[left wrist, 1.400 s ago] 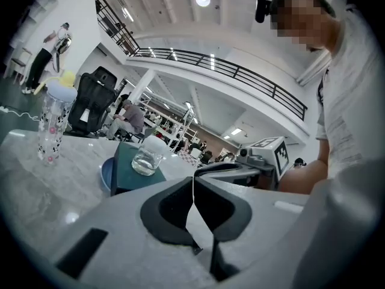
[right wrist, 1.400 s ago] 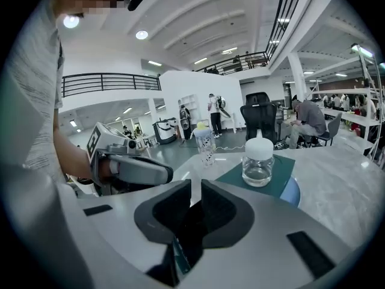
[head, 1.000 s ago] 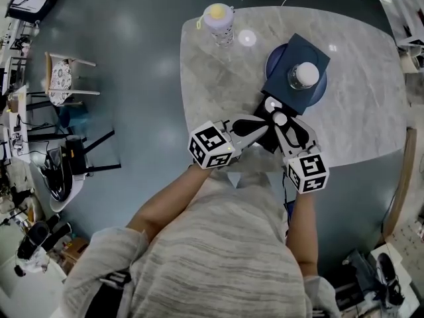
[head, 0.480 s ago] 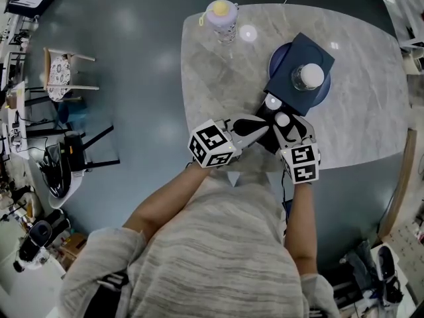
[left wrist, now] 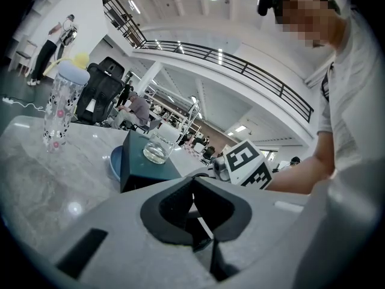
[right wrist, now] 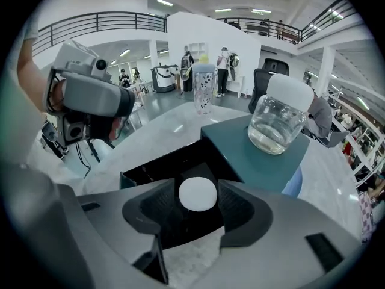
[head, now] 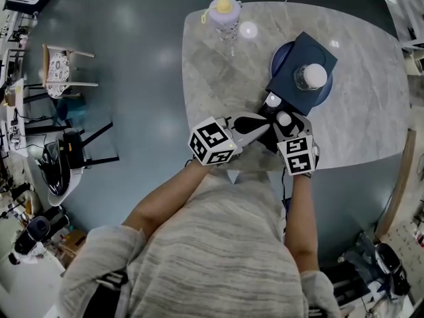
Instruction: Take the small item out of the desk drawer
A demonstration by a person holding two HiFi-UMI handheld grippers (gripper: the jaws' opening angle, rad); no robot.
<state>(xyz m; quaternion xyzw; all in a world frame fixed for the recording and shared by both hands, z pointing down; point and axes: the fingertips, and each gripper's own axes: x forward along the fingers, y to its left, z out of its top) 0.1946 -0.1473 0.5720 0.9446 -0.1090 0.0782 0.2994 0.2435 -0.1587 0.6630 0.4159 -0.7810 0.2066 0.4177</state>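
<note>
A dark teal drawer box [head: 291, 57] stands on the marble table, and its drawer [right wrist: 157, 168] is pulled out toward me. A small white ball [right wrist: 198, 193] sits over the open drawer, between the jaws of my right gripper [right wrist: 198, 202]. Those jaws are opening and stand wide, with slim gaps on both sides of the ball [head: 283, 118]. My left gripper [head: 264, 127] is shut just left of the drawer front, with its tips [left wrist: 201, 236] together and nothing seen in them.
A glass jar with a white lid [head: 311, 76] stands on the box, which rests on a blue plate [head: 275, 59]. A flowered bottle with a yellow cap [head: 225, 15] stands at the table's far left. The table's rounded edge [head: 192, 111] is close to my left gripper.
My right gripper has slid forward toward the drawer, and its jaws have spread wider round the white ball. The left gripper has stayed where it was.
</note>
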